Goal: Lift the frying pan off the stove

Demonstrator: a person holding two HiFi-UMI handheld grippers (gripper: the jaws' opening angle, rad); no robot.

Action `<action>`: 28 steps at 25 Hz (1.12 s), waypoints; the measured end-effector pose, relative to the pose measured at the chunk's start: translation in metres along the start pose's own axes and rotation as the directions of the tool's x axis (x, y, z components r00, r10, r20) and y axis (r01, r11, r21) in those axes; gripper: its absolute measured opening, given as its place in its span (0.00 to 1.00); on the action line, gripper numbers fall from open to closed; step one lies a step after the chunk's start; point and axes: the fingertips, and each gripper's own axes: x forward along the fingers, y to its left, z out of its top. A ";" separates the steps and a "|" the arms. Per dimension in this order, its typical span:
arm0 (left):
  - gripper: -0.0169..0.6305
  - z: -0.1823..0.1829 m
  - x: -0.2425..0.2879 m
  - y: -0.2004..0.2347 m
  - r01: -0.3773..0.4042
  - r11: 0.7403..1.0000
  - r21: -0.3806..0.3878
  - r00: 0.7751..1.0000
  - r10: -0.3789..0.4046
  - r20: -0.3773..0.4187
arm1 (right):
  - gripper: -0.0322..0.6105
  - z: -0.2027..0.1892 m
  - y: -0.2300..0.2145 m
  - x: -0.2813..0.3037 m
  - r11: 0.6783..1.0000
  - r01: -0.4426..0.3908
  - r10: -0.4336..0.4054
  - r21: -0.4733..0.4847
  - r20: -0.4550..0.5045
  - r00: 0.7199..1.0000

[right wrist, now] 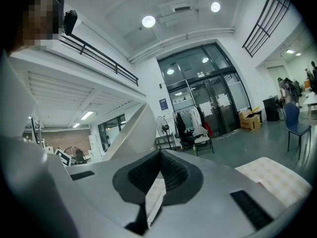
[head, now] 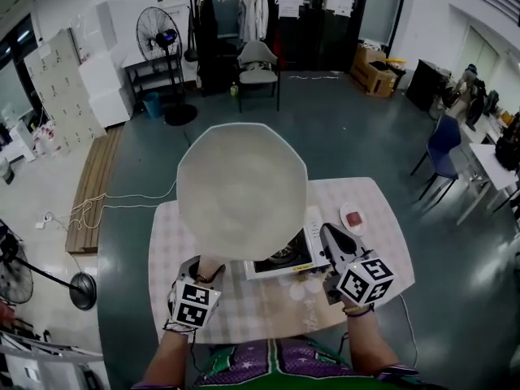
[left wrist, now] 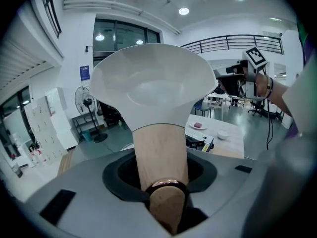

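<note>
The pale cream, wide-rimmed frying pan (head: pixel 242 189) is already clear of the white tabletop gas stove with its black burner (head: pixel 284 258). It hangs high in the air, out beyond the left fingertips and well above them. Its light wooden handle (left wrist: pixel 159 148) runs lengthwise through the notch of the left gripper (left wrist: pixel 161 180). The fingers are pinched on the handle from both sides, just ahead of the copper-coloured ring (left wrist: pixel 166 185) near its butt end. From the head view I cannot say for sure whether the pan shows its inside or its underside, since it fills so much of the picture.

The right gripper (right wrist: pixel 157 180) has its fingers pressed together on nothing. The pan's rim is up and to the left of them, and the stove is just beside them.

The lift looks done, so the job now is to carry the pan steadily. All its weight sits far ahead of the left fingers, so it will want to droop or roll about the handle. A firm, unchanged pinch and a slow wrist should serve best. It should move away from the burner before coming down over the checked tablecloth (head: pixel 244 311).
</note>
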 end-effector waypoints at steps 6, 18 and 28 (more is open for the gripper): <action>0.32 0.034 -0.037 0.025 -0.113 0.993 -0.037 0.990 0.116 0.082 | 0.06 0.015 0.022 0.014 0.997 -0.064 0.064 -0.051 -0.006 0.998; 0.32 0.054 -0.109 0.075 -0.317 0.940 -0.125 0.932 0.333 0.145 | 0.06 0.053 0.059 0.019 0.978 -0.123 0.134 -0.171 0.051 0.990; 0.32 0.077 -0.136 0.089 -0.358 0.909 -0.213 0.886 0.403 0.229 | 0.06 0.056 0.059 0.010 0.969 -0.111 0.126 -0.222 0.052 0.991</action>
